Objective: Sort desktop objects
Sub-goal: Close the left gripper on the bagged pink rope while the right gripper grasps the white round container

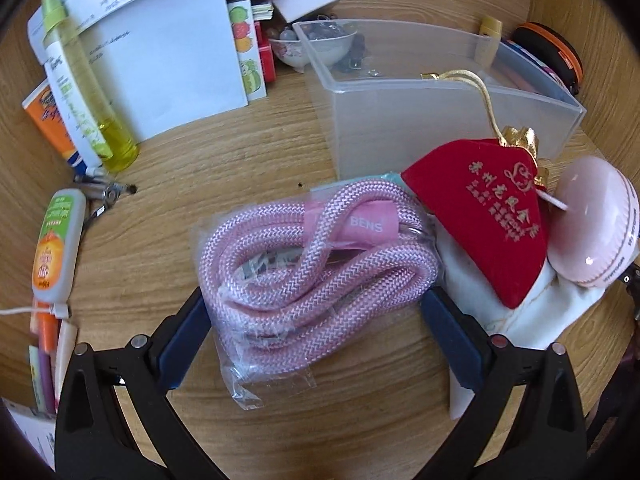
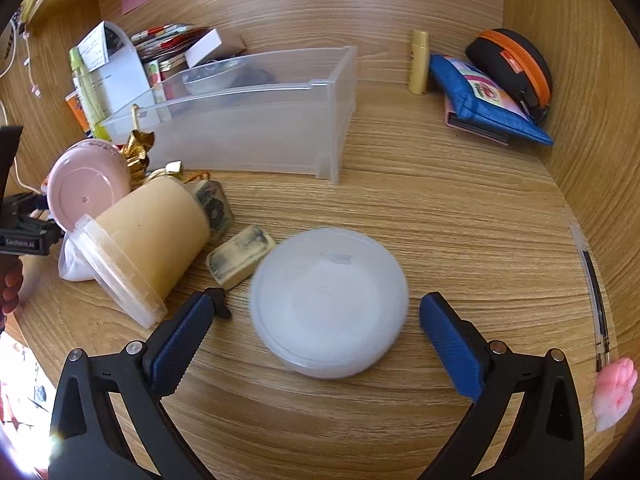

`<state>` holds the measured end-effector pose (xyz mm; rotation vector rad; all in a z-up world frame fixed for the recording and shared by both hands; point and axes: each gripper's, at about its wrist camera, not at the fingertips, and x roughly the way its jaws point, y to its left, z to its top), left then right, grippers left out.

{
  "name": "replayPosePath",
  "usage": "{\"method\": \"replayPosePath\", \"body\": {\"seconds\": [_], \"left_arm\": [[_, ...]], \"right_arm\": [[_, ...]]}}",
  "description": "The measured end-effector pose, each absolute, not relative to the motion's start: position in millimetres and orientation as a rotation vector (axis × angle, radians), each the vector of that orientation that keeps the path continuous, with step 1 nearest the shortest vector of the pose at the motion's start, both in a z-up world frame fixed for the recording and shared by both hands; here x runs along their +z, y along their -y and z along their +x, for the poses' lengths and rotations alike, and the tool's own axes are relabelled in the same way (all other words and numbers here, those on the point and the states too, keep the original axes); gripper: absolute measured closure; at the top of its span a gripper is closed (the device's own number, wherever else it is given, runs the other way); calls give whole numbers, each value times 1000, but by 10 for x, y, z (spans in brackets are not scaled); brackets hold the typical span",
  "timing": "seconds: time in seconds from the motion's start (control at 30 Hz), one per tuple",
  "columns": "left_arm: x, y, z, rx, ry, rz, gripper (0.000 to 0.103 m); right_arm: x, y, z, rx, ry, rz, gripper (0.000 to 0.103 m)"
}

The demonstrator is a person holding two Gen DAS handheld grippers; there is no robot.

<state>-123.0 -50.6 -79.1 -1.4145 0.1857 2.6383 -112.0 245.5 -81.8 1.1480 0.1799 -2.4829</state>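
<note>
Both grippers wide: left [image 1: 316, 312] straddling bagged rope [image 1: 316, 256] across its width, right [image 2: 316, 320] flanking round tub [image 2: 328, 304].

Rope [image 1: 316, 264]: pink and white woven braid, in clear wrap, pink label with white letters.
Pouch [image 1: 484, 216]: red velvet, gold print, gold cord.
Round case [image 1: 596, 224]: pale pink, white stitching.
Bin [image 2: 260, 124]: frosted clear.
Lid [image 2: 328, 304]: milky white.
Tub [image 2: 148, 240]: beige, clear rim.
Zip pouch [image 2: 488, 100]: blue, floral patch.
Hard case [image 2: 512, 64]: black, orange zip.
Worktop [image 2: 440, 240]: light wood grain.
Tool pads [image 2: 452, 340]: blue, black arms.
</note>
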Motion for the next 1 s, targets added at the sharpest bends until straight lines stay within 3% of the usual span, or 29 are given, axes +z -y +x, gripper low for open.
{"method": "replayPosePath", "body": {"seconds": [0.23, 0.4, 0.63, 0.73, 0.8, 0.9, 1.0], "left_arm": [[-771, 411, -1373, 2644, -133, -1372, 0], [-771, 376, -1411, 2663, -113, -1361, 0], [-717, 433, -1322, 2699, -69, -1275, 1], [-710, 472, -1277, 2714, -45, -1268, 18], [-712, 533, -1238, 2702, -15, -1277, 20], [-678, 586, -1145, 2687, 41, -1286, 21], [-622, 574, -1104, 2680, 74, -1294, 13]], "right_arm": [[-786, -2401, -1126, -2484, -163, 1136, 17], [-753, -2430, -1143, -2479, -135, 1138, 38], [-769, -2439, -1135, -2490, -125, 1123, 40], [-774, -2496, -1132, -2495, -100, 1124, 40], [-768, -2565, -1130, -2503, -73, 1121, 40], [-736, -2664, -1122, -2513, -42, 1116, 40], [-708, -2743, -1114, -2524, -30, 1108, 40]]}}
